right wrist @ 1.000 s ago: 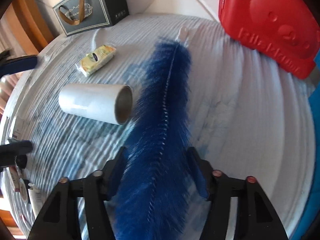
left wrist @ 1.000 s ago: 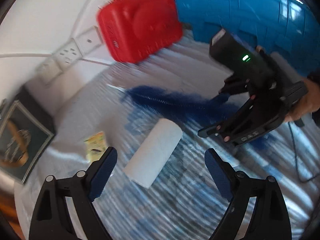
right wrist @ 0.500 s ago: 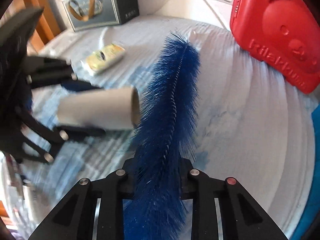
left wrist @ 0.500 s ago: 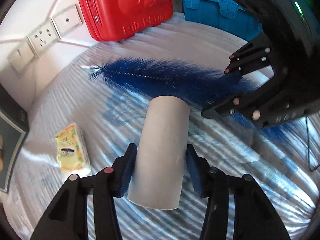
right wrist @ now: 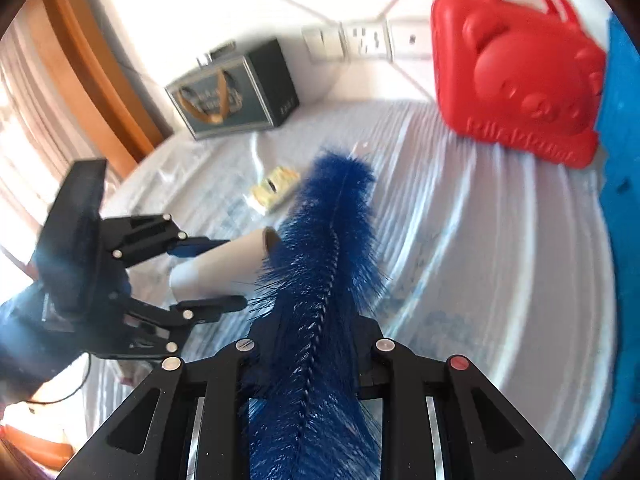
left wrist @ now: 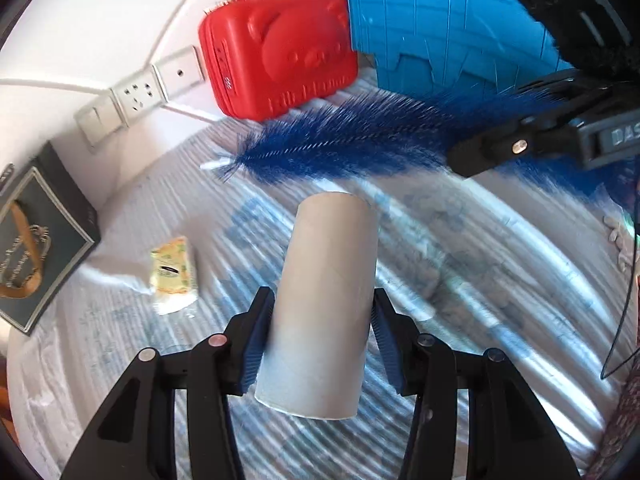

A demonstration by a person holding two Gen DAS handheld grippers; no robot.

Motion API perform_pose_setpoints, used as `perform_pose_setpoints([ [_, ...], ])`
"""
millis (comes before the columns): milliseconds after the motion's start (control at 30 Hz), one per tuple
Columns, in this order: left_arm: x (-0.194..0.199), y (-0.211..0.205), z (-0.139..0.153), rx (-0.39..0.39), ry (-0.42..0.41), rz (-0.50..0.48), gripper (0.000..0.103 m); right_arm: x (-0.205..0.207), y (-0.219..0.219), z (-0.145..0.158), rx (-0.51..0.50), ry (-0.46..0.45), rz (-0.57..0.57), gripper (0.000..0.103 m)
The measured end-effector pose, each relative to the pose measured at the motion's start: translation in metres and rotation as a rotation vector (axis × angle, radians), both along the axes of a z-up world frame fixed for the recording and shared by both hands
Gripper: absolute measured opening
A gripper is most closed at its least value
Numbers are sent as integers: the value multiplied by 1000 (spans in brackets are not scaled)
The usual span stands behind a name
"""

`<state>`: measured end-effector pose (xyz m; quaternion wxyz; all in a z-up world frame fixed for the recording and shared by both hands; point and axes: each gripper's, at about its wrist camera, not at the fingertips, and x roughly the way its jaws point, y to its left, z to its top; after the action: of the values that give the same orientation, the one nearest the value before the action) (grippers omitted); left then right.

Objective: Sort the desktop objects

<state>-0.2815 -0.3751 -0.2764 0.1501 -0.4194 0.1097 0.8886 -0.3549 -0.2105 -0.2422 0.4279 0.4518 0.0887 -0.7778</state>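
Note:
My left gripper [left wrist: 320, 340] is shut on a grey cardboard tube [left wrist: 324, 296] and holds it above the cloth; the tube also shows in the right wrist view [right wrist: 224, 264], between the left gripper's fingers [right wrist: 200, 246]. My right gripper [right wrist: 308, 340] is shut on a long blue bottle brush [right wrist: 324, 264], lifted off the table, its tip pointing away. In the left wrist view the brush [left wrist: 344, 140] stretches left from the right gripper [left wrist: 500, 148] at the upper right.
A red bear-shaped case [left wrist: 280, 56] and a blue crate [left wrist: 448, 28] stand at the back. A dark gift box [left wrist: 36, 236] stands at the left by wall sockets [left wrist: 140, 92]. A small yellow packet [left wrist: 174, 276] lies on the white-and-blue cloth [left wrist: 460, 264].
My left gripper closed on the tube and lifted it. My right gripper closed on the brush and raised it off the cloth, carrying it toward the back.

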Motion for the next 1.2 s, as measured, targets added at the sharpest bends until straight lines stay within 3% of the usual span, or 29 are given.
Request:
perform_pose_setpoints([
  [200, 17, 14, 36, 8, 70, 4, 48, 34, 26, 62, -60, 136, -22, 23],
  [400, 35, 52, 95, 14, 186, -47, 48, 75, 69, 133, -118, 300, -84, 23],
  [500, 37, 79, 123, 33, 236, -80, 48, 94, 107, 168, -144, 399, -158, 12],
  [600, 33, 116, 148, 30, 272, -95, 48, 101, 140, 198, -133, 490, -210, 10],
  [700, 33, 147, 166, 87, 292, -103, 48, 92, 159, 218, -95, 527, -212, 8],
  [833, 39, 183, 177, 94, 324, -94, 48, 90, 184, 236, -99, 533, -188, 8],
  [933, 39, 206, 184, 115, 334, -67, 48, 91, 202, 239, -111, 479, -161, 9],
  [967, 42, 210, 185, 134, 334, -53, 49, 93, 209, 235, -121, 449, -154, 15],
  [1000, 43, 213, 185, 139, 333, -34, 48, 94, 213, 227, -106, 413, -150, 39],
  [1033, 46, 215, 184, 133, 333, -12, 48, 94, 217, 216, -89, 391, -153, 56],
  [1067, 49, 214, 182, 128, 328, 7, 48, 95, 216, 197, -75, 376, -141, 87],
  [1100, 51, 212, 179, 126, 322, 21, 48, 95, 211, 180, -56, 358, -122, 97],
  [1133, 54, 210, 176, 117, 315, 39, 48, 95, 205, 160, -23, 327, -103, 97],
  [1167, 56, 206, 172, 103, 303, 60, 48, 93, 197, 136, 6, 282, -83, 87],
  [1200, 59, 203, 168, 93, 294, 75, 48, 88, 189, 107, 30, 219, -63, 69],
])
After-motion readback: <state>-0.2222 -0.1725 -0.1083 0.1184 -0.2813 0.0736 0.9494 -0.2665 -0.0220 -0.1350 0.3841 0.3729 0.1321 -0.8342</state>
